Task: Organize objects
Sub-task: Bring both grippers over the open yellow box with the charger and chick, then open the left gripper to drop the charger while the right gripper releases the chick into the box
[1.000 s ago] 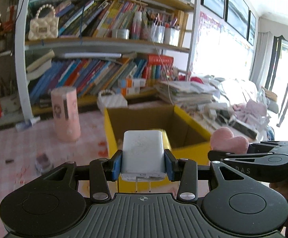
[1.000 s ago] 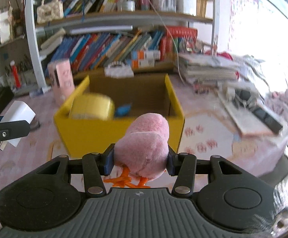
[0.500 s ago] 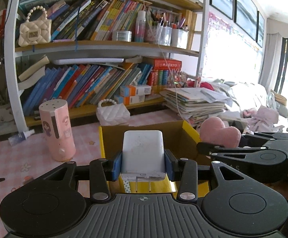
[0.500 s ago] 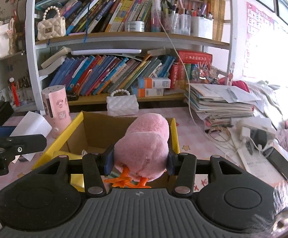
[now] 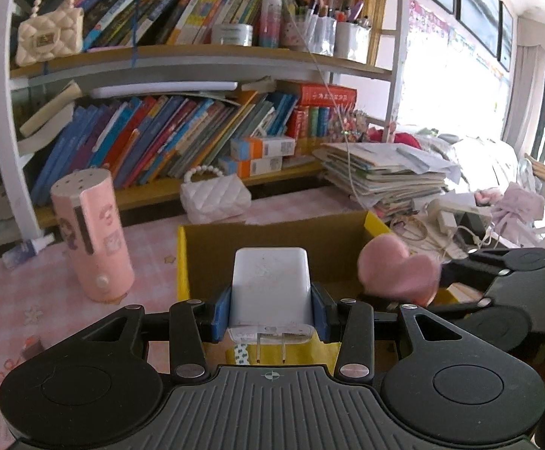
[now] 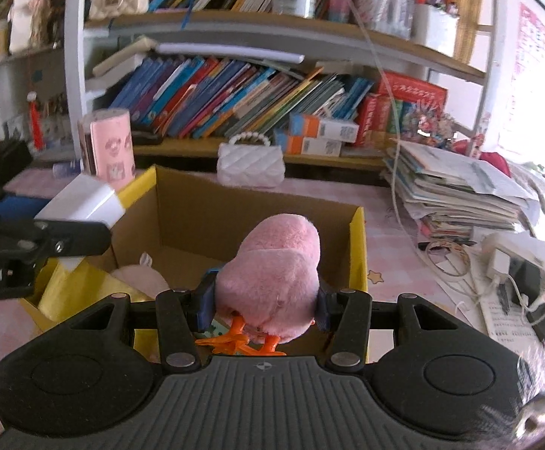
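Note:
My left gripper (image 5: 271,317) is shut on a white plug charger (image 5: 270,288), prongs toward the camera, held above the near edge of the yellow cardboard box (image 5: 272,242). It shows at the left of the right wrist view (image 6: 81,202). My right gripper (image 6: 261,302) is shut on a pink plush chick (image 6: 272,273) with orange feet, held over the open box (image 6: 358,247). The chick also shows in the left wrist view (image 5: 398,272). Inside the box lie a yellow item (image 6: 81,292) and a pale pink plush (image 6: 139,277).
A pink cylinder (image 5: 92,236) stands left of the box on the pink checked tablecloth (image 5: 28,292). A white quilted purse (image 5: 216,197) sits behind the box. A stack of papers (image 5: 388,176), chargers and cables (image 6: 505,262) lie to the right. Bookshelves (image 5: 182,56) stand behind.
Both grippers have moved closer over the box while keeping their hold. The chick now hangs lower over the box's inside, and the charger sits by the box's left wall.

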A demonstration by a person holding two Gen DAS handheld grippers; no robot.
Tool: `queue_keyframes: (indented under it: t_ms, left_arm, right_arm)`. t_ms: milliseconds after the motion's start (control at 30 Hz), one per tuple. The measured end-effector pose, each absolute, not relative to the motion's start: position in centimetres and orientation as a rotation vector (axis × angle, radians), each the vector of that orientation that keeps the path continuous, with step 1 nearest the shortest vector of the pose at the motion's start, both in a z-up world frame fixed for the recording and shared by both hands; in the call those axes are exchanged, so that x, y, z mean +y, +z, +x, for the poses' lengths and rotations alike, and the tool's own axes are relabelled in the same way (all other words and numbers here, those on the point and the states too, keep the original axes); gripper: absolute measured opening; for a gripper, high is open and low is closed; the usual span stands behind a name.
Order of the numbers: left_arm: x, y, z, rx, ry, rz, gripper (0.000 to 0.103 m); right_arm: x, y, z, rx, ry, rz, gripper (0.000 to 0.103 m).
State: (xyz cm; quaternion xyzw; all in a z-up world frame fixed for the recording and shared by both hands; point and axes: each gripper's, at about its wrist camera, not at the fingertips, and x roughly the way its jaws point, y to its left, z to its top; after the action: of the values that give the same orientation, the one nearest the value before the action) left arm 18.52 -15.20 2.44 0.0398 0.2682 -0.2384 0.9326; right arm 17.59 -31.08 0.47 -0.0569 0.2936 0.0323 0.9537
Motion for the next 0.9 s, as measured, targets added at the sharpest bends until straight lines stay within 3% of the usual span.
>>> queue_keyframes:
  t_ms: [300, 367, 900]
  left_arm:
    - [-17.2, 0.8, 20.7, 0.607, -0.488, 0.126, 0.041]
    - [-17.4, 0.0, 21.2, 0.631, -0.490, 0.126, 0.031]
    - [-18.2, -0.9, 21.7, 0.637, -0.482, 0.138, 0.033]
  right_arm:
    - [-31.3, -1.1, 19.9, 0.664, 0.135, -0.184, 0.046]
    - [-31.5, -1.4, 20.3, 0.679, 0.142, -0.188, 0.046]
    - [-31.7, -2.3, 21.5, 0.749, 0.188, -0.250, 0.047]
